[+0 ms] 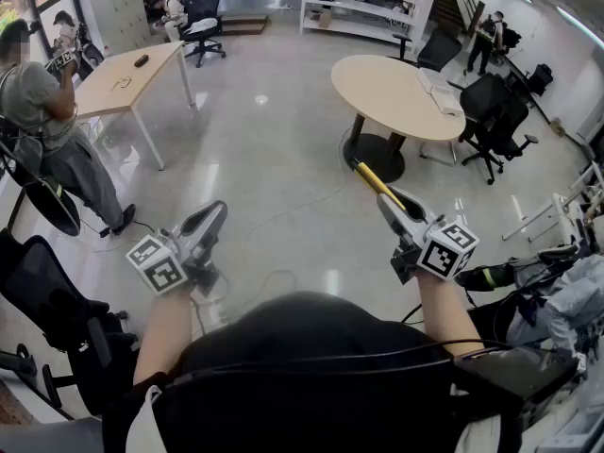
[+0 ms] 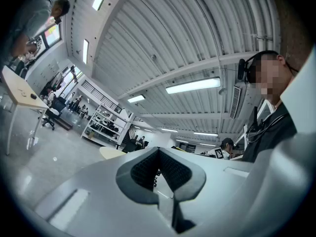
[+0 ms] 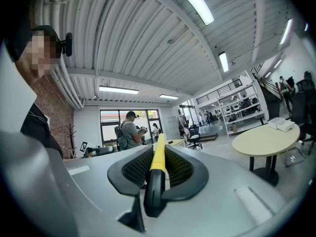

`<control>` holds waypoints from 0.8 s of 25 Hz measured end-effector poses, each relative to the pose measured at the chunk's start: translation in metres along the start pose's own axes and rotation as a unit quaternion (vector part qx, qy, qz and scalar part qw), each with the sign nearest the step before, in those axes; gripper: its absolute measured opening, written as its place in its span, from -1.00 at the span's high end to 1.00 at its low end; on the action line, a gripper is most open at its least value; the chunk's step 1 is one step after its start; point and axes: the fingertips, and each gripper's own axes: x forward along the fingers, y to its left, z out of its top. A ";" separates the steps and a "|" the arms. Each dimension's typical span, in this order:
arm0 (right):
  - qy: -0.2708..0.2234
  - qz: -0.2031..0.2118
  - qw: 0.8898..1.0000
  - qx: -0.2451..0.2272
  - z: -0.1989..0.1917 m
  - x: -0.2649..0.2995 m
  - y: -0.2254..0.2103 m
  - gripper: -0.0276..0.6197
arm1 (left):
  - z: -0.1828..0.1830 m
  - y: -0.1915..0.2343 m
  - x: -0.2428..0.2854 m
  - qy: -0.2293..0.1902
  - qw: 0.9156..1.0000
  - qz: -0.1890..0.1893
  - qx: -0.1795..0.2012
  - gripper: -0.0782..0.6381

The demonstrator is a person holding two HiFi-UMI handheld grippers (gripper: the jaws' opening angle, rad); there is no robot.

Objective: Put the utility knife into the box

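My right gripper [image 1: 390, 200] is shut on a utility knife [image 1: 374, 183] with a yellow and black body. The knife sticks out forward past the fingertips, roughly level, above the floor. In the right gripper view the utility knife [image 3: 158, 161] runs straight up the middle between the ribbed pads of the right gripper [image 3: 157, 174], which press on both its sides. My left gripper [image 1: 213, 214] is held up at the left, tilted slightly upward. In the left gripper view the dark pads of the left gripper [image 2: 158, 168] stand together with nothing between them. No box shows in any view.
A round beige table [image 1: 396, 92] stands ahead of the right gripper, with black office chairs [image 1: 495, 116] to its right. A rectangular table [image 1: 127, 78] and a standing person [image 1: 38, 111] are at the left. Shelving [image 1: 363, 3] lines the back. A cable [image 1: 283, 217] lies on the floor.
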 end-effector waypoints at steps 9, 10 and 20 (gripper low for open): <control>0.003 0.003 1.000 0.001 0.000 0.009 -0.001 0.64 | -0.002 0.006 -0.001 0.007 1.000 0.003 0.004 0.79; 0.004 0.005 1.000 0.002 0.000 0.011 0.000 0.64 | -0.001 0.007 -0.002 0.007 1.000 0.003 0.004 0.79; 0.005 0.008 1.000 0.015 -0.002 0.039 0.015 0.64 | 0.009 0.030 -0.018 0.013 1.000 0.005 0.000 0.79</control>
